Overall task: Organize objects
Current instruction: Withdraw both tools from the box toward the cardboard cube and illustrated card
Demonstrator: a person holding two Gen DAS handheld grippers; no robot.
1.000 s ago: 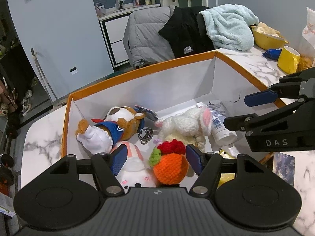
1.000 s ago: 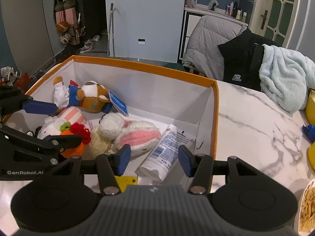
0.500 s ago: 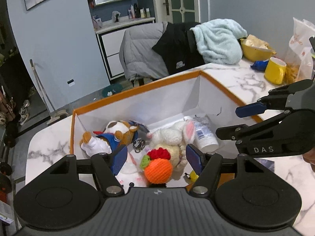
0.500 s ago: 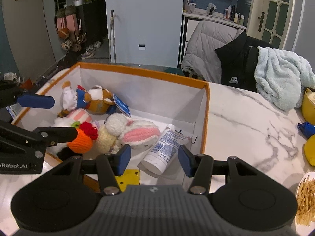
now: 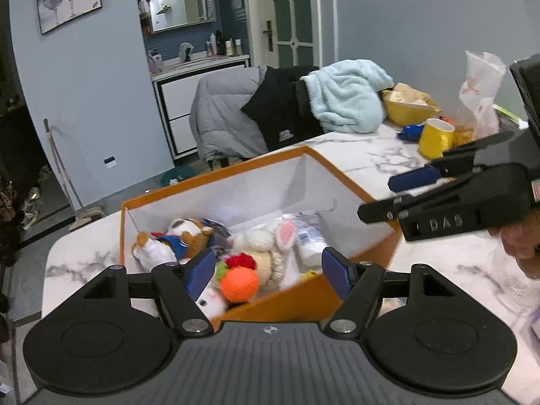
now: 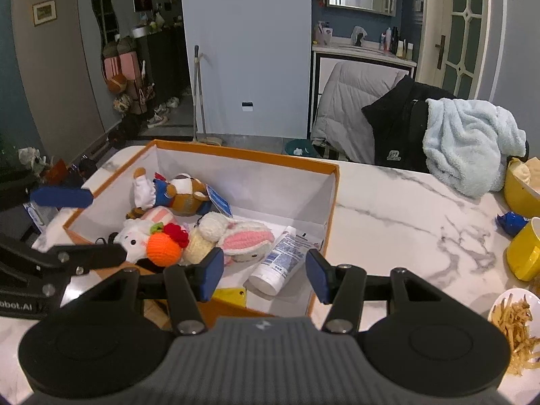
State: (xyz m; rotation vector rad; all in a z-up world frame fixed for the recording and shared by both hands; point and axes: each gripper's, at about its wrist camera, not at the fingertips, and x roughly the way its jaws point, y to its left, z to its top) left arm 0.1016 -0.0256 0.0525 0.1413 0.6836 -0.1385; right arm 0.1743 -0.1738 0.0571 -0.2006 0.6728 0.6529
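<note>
A: We see the left gripper (image 5: 268,271) over the near wall of the box (image 6: 256,156). Its jaws have just been opening, and nothing sits between them, so it is released.

B: And the right gripper (image 6: 265,275) hangs above the near right corner of the box, jaws apart and empty too, though narrower than the left. In the left view a hand (image 5: 521,241) behind it shows only at the frame edge.

A: What can we not make out? The near side of the box is covered by both grippers' bodies. A small yellow thing (image 6: 229,296) by that wall is half hidden; we cannot tell what it is.

B: The toys lie in the box: the dog (image 6: 175,190) toward the far left corner, the rabbit (image 6: 236,234) mid-floor, the orange ball (image 6: 164,249) touching a white plush (image 6: 133,239), and the tube (image 6: 281,258) along the right wall.

A: In our left view the tube (image 5: 308,239) is mostly behind the rabbit (image 5: 270,239), and motion blur softens everything.

B: Right of the box the table (image 6: 405,222) is bare marble up to the mug (image 6: 524,253), the bowl (image 6: 521,190) and the plate of fries (image 6: 514,320) at its right edge.

A: Only the left view shows the paper bag (image 5: 479,98) behind the mug (image 5: 435,138).
</note>
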